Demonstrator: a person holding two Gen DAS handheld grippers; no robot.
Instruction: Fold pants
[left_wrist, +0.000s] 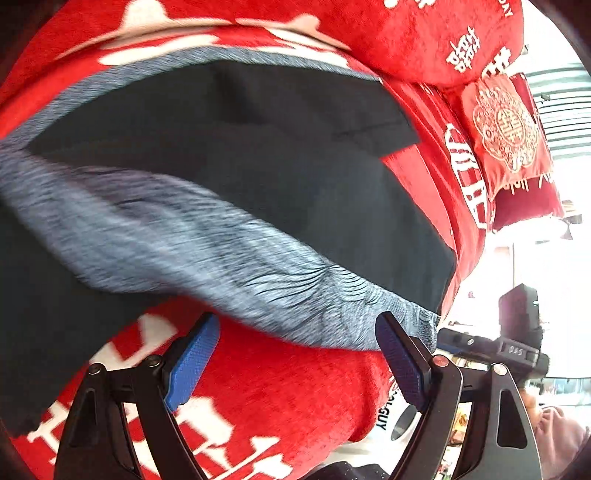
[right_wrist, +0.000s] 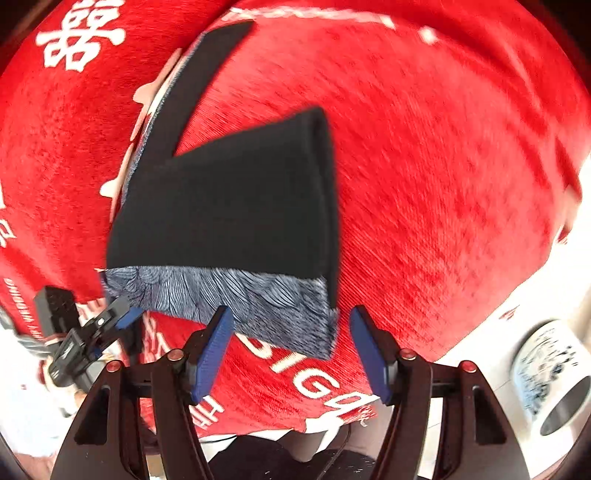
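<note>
Black pants (left_wrist: 258, 166) lie folded on a red blanket (left_wrist: 295, 398), and their grey patterned waistband (left_wrist: 192, 240) runs across the near side. My left gripper (left_wrist: 295, 363) hovers open just short of that band, with only blanket between its blue pads. In the right wrist view the pants (right_wrist: 240, 206) form a black wedge with the grey band (right_wrist: 240, 295) along the near edge. My right gripper (right_wrist: 293, 354) is open. The band's corner reaches in between its fingers, untouched by the pads. The left gripper (right_wrist: 125, 319) shows at that view's left edge.
Red pillows (left_wrist: 424, 37) and a red embroidered cushion (left_wrist: 506, 129) lie at the far end of the blanket. A white printed mug (right_wrist: 554, 384) stands past the blanket's right edge (right_wrist: 480, 332). A person's sleeve (left_wrist: 561, 435) shows low on the right.
</note>
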